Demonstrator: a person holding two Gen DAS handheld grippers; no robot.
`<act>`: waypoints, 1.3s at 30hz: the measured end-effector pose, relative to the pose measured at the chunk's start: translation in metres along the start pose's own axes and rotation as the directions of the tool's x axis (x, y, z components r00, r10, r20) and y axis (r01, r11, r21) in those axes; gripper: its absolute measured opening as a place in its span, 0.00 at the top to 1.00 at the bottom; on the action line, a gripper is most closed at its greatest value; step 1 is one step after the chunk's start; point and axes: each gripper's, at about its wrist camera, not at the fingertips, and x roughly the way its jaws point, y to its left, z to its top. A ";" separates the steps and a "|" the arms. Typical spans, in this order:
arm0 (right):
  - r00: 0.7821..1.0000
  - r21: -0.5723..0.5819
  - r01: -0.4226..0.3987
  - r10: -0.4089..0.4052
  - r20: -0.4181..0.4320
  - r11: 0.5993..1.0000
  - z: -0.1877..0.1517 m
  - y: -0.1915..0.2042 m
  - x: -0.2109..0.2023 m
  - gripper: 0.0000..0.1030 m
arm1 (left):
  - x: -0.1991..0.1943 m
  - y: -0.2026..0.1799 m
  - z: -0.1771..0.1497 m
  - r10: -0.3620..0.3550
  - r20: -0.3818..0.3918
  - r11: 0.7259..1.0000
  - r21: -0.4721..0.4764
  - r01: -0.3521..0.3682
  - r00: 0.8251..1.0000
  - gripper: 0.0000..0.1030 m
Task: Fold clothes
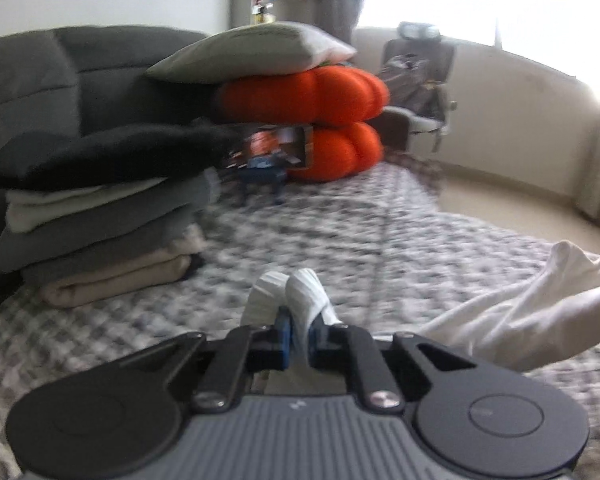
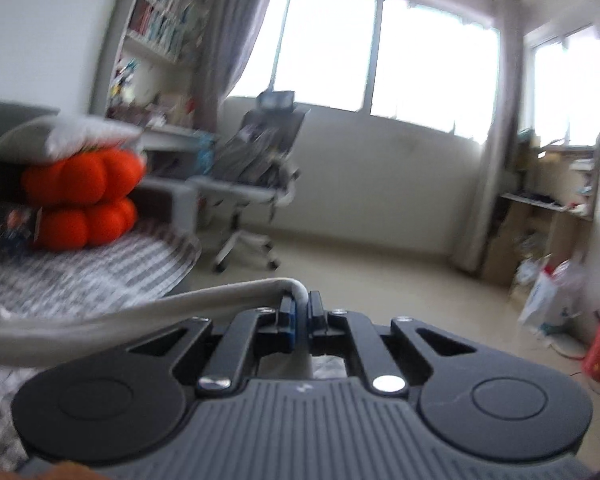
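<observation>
In the left wrist view we see the left gripper [image 1: 298, 320] pinched on a bunched white ribbed edge of the white garment [image 1: 520, 320], whose body trails off to the right above the checked grey-and-white blanket [image 1: 340, 220]; in the right wrist view the right gripper [image 2: 299, 310] is clamped on another edge of the same cloth, which runs leftward as a taut band toward the blanket; at the blanket's far left edge we note a stack of folded clothes [image 1: 100, 232] against a grey sofa [image 1: 60, 72]; beyond it lie orange cushions [image 1: 320, 120] under a pale pillow [image 1: 260, 48]; an office chair [image 2: 256, 160] stands on the floor near the window.
</observation>
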 end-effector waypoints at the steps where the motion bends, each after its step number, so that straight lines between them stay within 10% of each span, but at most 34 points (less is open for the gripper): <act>1: 1.000 -0.001 0.001 -0.001 -0.016 1.000 -0.003 -0.001 0.003 0.95 | -0.001 -0.007 0.001 -0.002 0.001 1.000 0.009 0.002 1.000 0.92; 5: 0.990 0.009 -0.015 0.017 -0.141 1.000 -0.030 -0.005 0.024 0.94 | 0.006 -0.023 -0.003 -0.015 -0.029 0.999 0.040 0.016 0.999 0.83; 9: 0.963 0.081 -0.017 0.039 -0.267 0.997 -0.068 -0.015 0.041 0.91 | 0.008 -0.021 -0.008 0.005 -0.030 0.998 0.059 -0.003 1.000 0.50; 16: 0.964 0.050 -0.025 0.038 -0.264 0.998 -0.065 -0.013 0.036 0.80 | 0.010 0.005 -0.003 0.024 -0.050 1.000 0.013 -0.023 0.998 0.36; 20: 0.979 0.028 -0.017 0.022 -0.202 0.999 -0.054 -0.012 0.024 0.57 | 0.007 0.009 -0.006 0.021 -0.061 0.999 0.025 -0.020 0.998 0.33; 33: 0.934 0.107 -0.104 0.134 -0.331 0.989 -0.114 -0.003 0.021 0.58 | -0.003 0.040 -0.009 0.003 -0.076 0.997 -0.075 -0.009 0.997 0.29; 36: 0.946 0.011 -0.080 0.079 -0.316 0.997 -0.115 0.009 0.021 0.84 | -0.008 0.042 -0.008 0.003 -0.062 0.998 -0.069 -0.007 0.998 0.29; 39: 0.953 0.012 -0.068 0.069 -0.294 0.998 -0.108 0.004 0.024 0.87 | -0.008 0.039 -0.011 -0.006 -0.062 0.998 -0.056 0.002 0.998 0.31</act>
